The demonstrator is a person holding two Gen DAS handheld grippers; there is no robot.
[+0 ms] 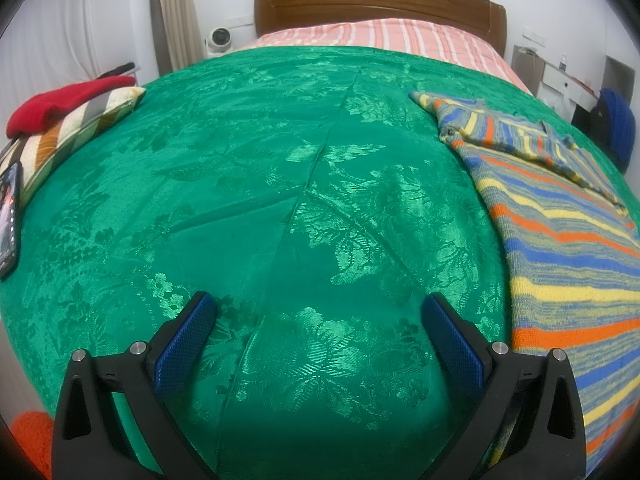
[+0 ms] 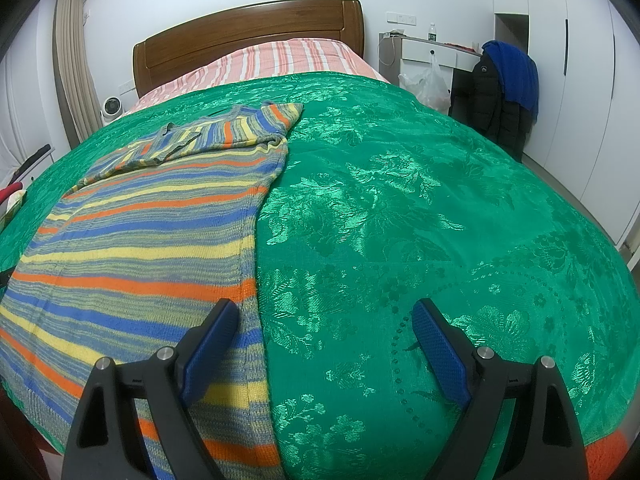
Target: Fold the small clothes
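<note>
A striped knitted sweater [image 2: 152, 232] in blue, yellow, orange and grey lies flat on the green bedspread [image 2: 420, 220], its sleeves folded across the upper part. It also shows at the right of the left wrist view [image 1: 568, 264]. My left gripper [image 1: 318, 312] is open and empty above bare bedspread [image 1: 260, 160], left of the sweater. My right gripper [image 2: 324, 316] is open and empty, its left finger over the sweater's right edge near the hem, its right finger over the bedspread.
A red garment [image 1: 60, 106] lies on a striped pillow [image 1: 80, 132] at the bed's left edge, with a phone [image 1: 9, 220] beside it. Wooden headboard [image 1: 376, 4] at the far end. A chair with dark jackets [image 2: 504, 92] and a white desk [image 2: 432, 52] stand right of the bed.
</note>
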